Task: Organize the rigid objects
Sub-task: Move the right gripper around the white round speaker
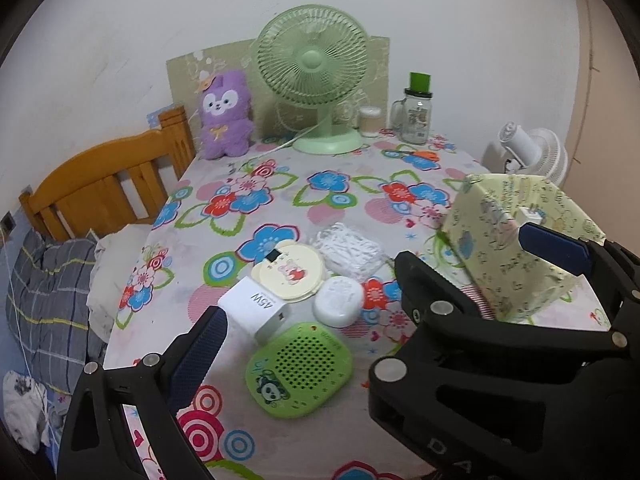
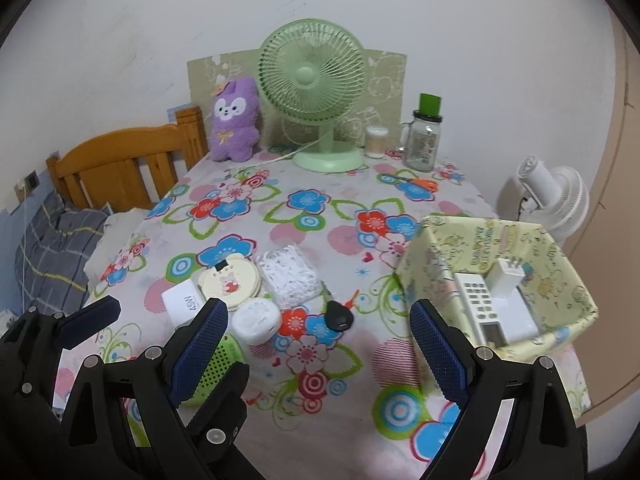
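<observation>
On the floral tablecloth (image 1: pixel 280 200) lie a white 45W charger (image 1: pixel 256 308), a round cream compact (image 1: pixel 288 272), a white oval case (image 1: pixel 338 300), a green speaker (image 1: pixel 300 364) and a bag of white bits (image 1: pixel 348 252). My left gripper (image 1: pixel 372 284) is open above them, beside the speaker. In the right wrist view a small black object (image 2: pixel 339 317) lies mid-table. My right gripper (image 2: pixel 316 348) is open and empty over it. The yellow box (image 2: pixel 560 256) at the right holds a white remote (image 2: pixel 478 302) and a white plug (image 2: pixel 506 276).
A green fan (image 2: pixel 316 92), a purple plush (image 2: pixel 234 120), a glass jar with a green lid (image 2: pixel 424 136) and a small cup (image 2: pixel 376 142) stand at the table's far edge. Orange scissors (image 2: pixel 420 182) lie near them. A wooden bed (image 2: pixel 120 168) is at the left, a white fan (image 2: pixel 556 196) at the right.
</observation>
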Tool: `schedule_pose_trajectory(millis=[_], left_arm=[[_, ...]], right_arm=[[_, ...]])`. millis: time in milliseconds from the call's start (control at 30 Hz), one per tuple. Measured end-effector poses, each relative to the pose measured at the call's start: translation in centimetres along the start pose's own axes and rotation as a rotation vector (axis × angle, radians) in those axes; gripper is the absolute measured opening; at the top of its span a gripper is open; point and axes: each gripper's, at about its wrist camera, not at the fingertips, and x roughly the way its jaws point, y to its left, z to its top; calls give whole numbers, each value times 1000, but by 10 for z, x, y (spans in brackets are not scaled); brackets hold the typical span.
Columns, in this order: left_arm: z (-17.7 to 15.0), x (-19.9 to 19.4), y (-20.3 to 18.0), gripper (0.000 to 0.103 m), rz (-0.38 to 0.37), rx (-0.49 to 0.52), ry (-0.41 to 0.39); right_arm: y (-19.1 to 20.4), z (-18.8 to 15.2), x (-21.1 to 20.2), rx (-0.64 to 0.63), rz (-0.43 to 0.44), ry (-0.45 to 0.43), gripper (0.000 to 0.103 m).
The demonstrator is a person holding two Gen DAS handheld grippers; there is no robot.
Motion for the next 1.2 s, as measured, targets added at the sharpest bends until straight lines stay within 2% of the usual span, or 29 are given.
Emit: schedule_pose_trajectory(millis=[367, 600, 1200], left_arm=[[-16, 27, 25, 99, 21, -62, 45], [-26, 44, 36, 99, 16, -110, 86], [-36, 84, 30, 99, -38, -111, 192]], right_arm=[[9, -8, 39, 3, 34, 60, 94], [17, -16, 59, -43, 23, 85, 94], [13, -28, 96, -52, 13, 161, 94]])
